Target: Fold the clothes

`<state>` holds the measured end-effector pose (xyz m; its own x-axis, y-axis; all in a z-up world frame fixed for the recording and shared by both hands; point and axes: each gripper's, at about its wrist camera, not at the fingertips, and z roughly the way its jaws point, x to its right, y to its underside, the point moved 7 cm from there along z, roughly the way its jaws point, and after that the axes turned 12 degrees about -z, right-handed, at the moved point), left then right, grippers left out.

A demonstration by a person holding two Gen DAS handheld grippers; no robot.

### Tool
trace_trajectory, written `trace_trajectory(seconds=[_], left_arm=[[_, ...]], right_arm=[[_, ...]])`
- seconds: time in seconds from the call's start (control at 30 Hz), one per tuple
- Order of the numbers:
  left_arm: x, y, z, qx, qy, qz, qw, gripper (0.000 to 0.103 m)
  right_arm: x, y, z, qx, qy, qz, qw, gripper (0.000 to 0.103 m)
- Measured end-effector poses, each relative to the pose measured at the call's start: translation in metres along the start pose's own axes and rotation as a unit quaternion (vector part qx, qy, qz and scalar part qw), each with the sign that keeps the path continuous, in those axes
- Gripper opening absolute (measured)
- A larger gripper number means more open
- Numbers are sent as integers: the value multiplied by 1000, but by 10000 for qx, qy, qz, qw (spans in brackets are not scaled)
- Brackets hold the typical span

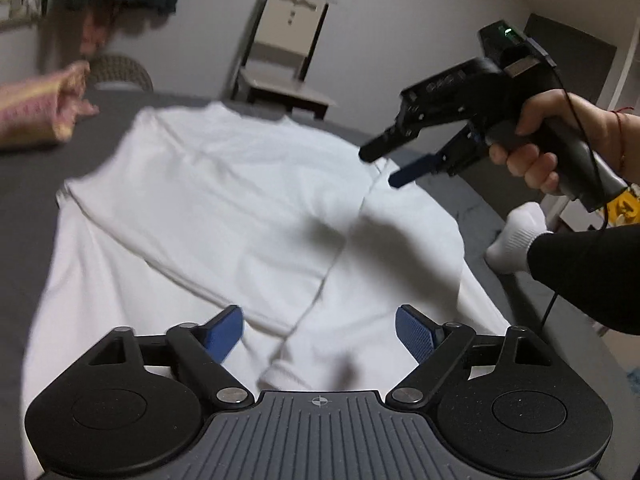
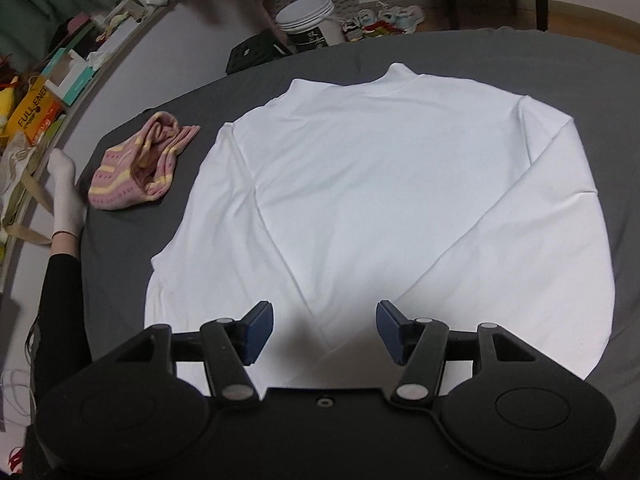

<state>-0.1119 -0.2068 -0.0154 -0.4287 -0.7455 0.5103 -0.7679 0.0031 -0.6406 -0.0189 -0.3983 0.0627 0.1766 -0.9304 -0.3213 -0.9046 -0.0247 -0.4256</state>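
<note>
A white long-sleeved top [image 2: 380, 184] lies flat on the dark grey bed [image 2: 520, 64], collar at the far side, both sleeves folded in across the body. My right gripper [image 2: 325, 330] hovers open above its near hem with nothing between the blue pads. The left wrist view shows the same top [image 1: 224, 216] from the side. My left gripper [image 1: 319, 334] is open over the sleeve and hem edge, holding nothing. The right gripper [image 1: 380, 168], held in a hand, hangs open above the top's far right part.
A bundled pink and yellow striped garment [image 2: 138, 168] lies on the bed to the left of the top. A leg in a white sock [image 2: 66, 196] rests at the bed's left edge. A chair [image 1: 286, 48], a white bucket [image 2: 310, 20] and cluttered shelves [image 2: 48, 92] stand beyond the bed.
</note>
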Motion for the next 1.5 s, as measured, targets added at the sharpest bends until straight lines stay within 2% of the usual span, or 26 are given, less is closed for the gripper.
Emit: trace_trajectory(seconds=[0.1, 0.17, 0.27, 0.5, 0.6, 0.7, 0.8, 0.9, 0.93, 1.1, 1.2, 1.3, 1.4, 1.5], left_arm=[[-3, 2, 10, -166, -127, -1, 9998, 58], [-6, 4, 15, -260, -227, 42, 9994, 49], [-11, 4, 15, -330, -221, -44, 9992, 38], [-15, 6, 13, -684, 197, -505, 9962, 18], [-21, 8, 16, -768, 141, -777, 9939, 16], [-18, 11, 20, -896, 109, -581, 9942, 16], [-15, 12, 21, -920, 88, -421, 9948, 16], [-19, 13, 22, -875, 112, -631, 9941, 17], [-20, 13, 22, -867, 117, -678, 9939, 17], [-21, 15, 19, -744, 81, -750, 9944, 17], [-18, 16, 18, -622, 29, -646, 9960, 17], [-16, 16, 16, -558, -6, -518, 9971, 17], [-14, 15, 14, -534, -68, -437, 9976, 16], [-11, 13, 15, -622, 35, -319, 9975, 16]], right_arm=[[0, 0, -3, 27, -56, 24, 10000, 57], [1, 0, -4, 46, -66, 45, 10000, 57], [6, 0, -5, 66, -63, 112, 9999, 58], [16, -5, -4, 131, -39, 373, 9992, 60], [19, -8, -4, 210, 191, 308, 9991, 61], [35, -19, -12, 589, 834, 345, 9942, 61], [64, -35, -27, 1092, 1637, 465, 9794, 61], [92, -46, -31, 1342, 2139, 684, 9652, 61], [98, -47, -30, 1393, 2124, 765, 9642, 60], [124, -50, -7, 1043, 2573, 1249, 9525, 60], [129, -53, 10, 878, 2478, 1300, 9560, 60], [134, -55, 17, 723, 2805, 1236, 9491, 60], [136, -58, 23, 666, 2746, 1276, 9507, 59], [137, -60, 33, 548, 2699, 1307, 9524, 45]])
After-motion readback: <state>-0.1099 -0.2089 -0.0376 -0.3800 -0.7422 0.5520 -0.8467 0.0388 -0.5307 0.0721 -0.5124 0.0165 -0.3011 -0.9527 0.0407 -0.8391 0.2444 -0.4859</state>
